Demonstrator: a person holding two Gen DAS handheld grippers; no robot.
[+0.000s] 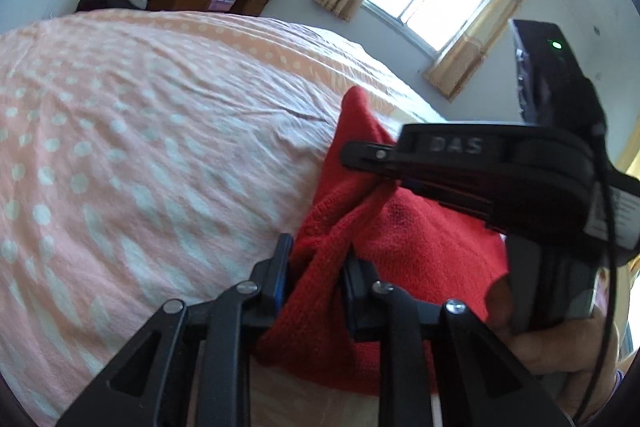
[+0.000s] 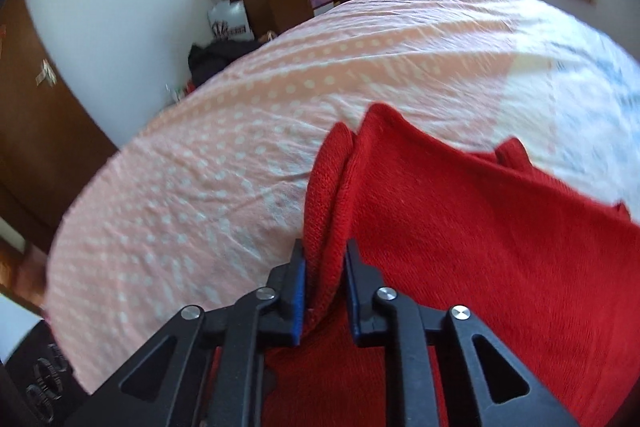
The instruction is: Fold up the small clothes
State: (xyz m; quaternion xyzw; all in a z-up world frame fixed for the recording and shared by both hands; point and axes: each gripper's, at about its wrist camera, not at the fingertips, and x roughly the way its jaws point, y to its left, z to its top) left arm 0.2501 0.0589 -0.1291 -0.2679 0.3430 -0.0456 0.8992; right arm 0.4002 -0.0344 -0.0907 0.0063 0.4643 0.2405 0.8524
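Two pairs of tongs, one red knit garment, and both have a bite of it, so you're mid-fold rather than starting or finishing.

Left wrist view first: your left tongs [image 1: 316, 283] are clamped on a bunched-up fold of the red knit garment [image 1: 420, 239], with the fabric squeezed between the blue pads. The rest of it lies on the bed [image 1: 140, 131], on the pink dotted sheet near the edge closest to you. Your right tongs [image 1: 360, 157] come in from the side and sit right on the cloth a bit further along; from here you can't really see how their jaws stand. Your hand [image 1: 560, 343] shows at the lower right, around the grip.

Right wrist view: the right tongs [image 2: 326, 277] are closed on a doubled edge of the red knit garment [image 2: 480, 227], two layers visibly pinched between the pads. From there the cloth stretches off to the right across the bed [image 2: 240, 147], lifted a little rather than flat.

How far along? My guess is early to middle. The doubled edge suggests at least one fold is in. It's nowhere near a tidy flat stack yet though: what's left is carrying the held edges over, laying them down flat and letting go.
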